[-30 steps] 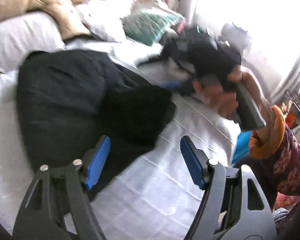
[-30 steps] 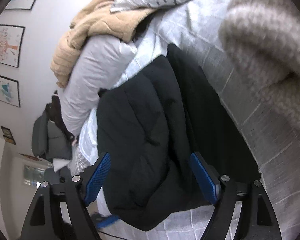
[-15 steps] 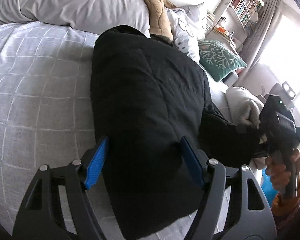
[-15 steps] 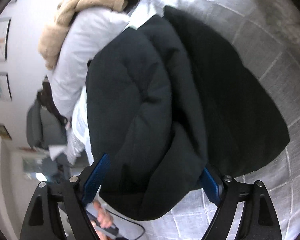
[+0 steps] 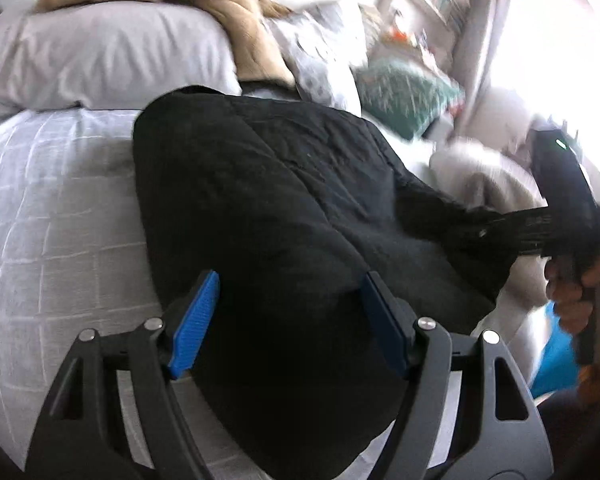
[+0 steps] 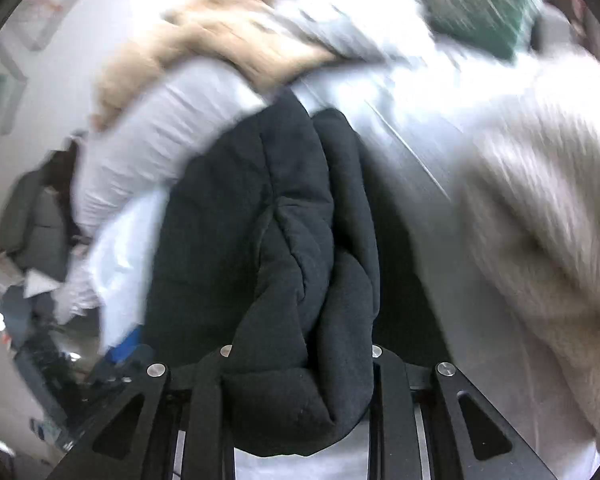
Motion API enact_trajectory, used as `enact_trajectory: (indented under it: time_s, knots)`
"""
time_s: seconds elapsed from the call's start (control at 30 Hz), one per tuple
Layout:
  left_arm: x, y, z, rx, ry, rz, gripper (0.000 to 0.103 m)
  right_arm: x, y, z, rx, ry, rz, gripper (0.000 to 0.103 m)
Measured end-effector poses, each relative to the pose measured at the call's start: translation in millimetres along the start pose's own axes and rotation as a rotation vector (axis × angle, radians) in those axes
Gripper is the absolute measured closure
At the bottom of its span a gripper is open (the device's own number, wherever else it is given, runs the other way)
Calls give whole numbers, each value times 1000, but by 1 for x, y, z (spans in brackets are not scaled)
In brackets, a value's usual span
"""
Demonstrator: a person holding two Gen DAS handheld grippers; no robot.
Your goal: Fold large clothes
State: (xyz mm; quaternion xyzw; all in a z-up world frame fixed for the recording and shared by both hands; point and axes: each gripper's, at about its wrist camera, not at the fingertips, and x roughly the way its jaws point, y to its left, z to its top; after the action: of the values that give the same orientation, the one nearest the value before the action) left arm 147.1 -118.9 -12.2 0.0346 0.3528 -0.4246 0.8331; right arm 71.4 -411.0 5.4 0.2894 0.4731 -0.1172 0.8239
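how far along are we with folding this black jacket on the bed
Done: the black jacket lies on the bed as a thick doubled-over bundle. In hand: the right gripper has just been closing, and its jaws now pinch a bunched edge of the jacket; the left gripper is open, its blue pads either side of the near end without squeezing. Left: the left grip and at least one more fold, probably.

1. The black quilted jacket (image 5: 260, 208) lies bunched on the grey checked bed cover, its bulk puffed up and rounded.
2. One padded end of the jacket (image 6: 300, 380) is gathered into thick folds, pinched and drawn up off the bed.
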Motion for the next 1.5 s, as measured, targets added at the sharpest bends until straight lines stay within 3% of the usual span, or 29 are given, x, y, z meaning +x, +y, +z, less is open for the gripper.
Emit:
enact_trajectory:
  time_s: [0.03,0.07,0.17,0.23,0.3,0.4,0.47,0.57,0.7,0.8,0.87,1.0,1.07,1.17,1.37,1.5]
  knots:
    - [5,-5,-3,34,8,21,30,9,-4,-2,5,24,-26,71]
    - [8,-9,-5,62,11,44,30,16,-9,-5,17,40,-45,63]
    - [3,-7,0,67,32,43,29,-8,-6,-5,9,-10,-69,43]
    - [-2,-1,6,48,48,14,30,-26,2,-8,-20,-56,-92,41]
    - [-10,9,18,24,50,-25,30,-52,19,-11,-79,-157,-134,40]
    - [-24,23,43,13,-21,2,30,-73,46,-4,-134,-274,-171,39]
    - [-22,31,60,15,-41,42,30,-75,67,7,-161,-327,-138,39]
    - [-6,43,89,-7,-62,106,30,-59,96,37,-202,-377,-84,38]
    - [38,51,116,-44,-68,139,30,-7,125,73,-226,-463,-42,38]
    - [76,52,125,-44,-48,174,30,38,125,82,-294,-500,-115,38]
    - [103,54,122,-41,10,191,30,73,102,87,-298,-453,-220,38]
    - [142,54,108,0,74,227,29,102,35,96,-148,-387,-172,40]
    - [154,51,101,12,95,242,29,107,19,101,-89,-364,-125,40]
    - [158,57,100,-15,115,220,28,111,17,98,-89,-362,-138,40]
    - [126,60,102,-56,126,249,29,100,41,95,-176,-322,-249,36]
    - [59,59,89,-163,74,97,29,56,61,72,-285,-323,-253,34]
